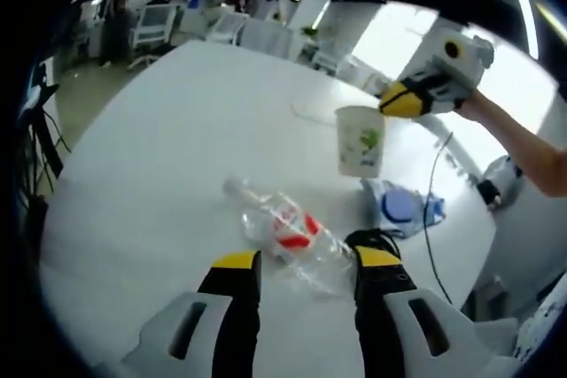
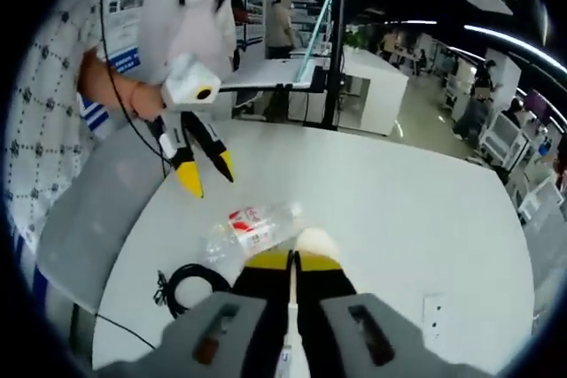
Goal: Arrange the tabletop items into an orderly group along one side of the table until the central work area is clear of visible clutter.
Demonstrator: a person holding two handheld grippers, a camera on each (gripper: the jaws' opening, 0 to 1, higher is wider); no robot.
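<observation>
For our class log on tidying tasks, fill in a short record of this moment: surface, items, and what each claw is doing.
surface: white table
lying item: clear plastic bottle with red label, on its side
lifted item: paper cup, held at its rim above the table
right claw: shut on the cup rim
left claw: open, either side of the bottle
other items: black cable coil; crumpled blue-and-white wrapper

Office desks (image 2: pixel 354 77) behind; people (image 2: pixel 282 19) standing.

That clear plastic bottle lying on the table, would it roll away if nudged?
Probably: the plastic bottle lies on its side on the smooth white table. It looks empty, so likely light. Its thin clear wall may dent under the left gripper.
</observation>
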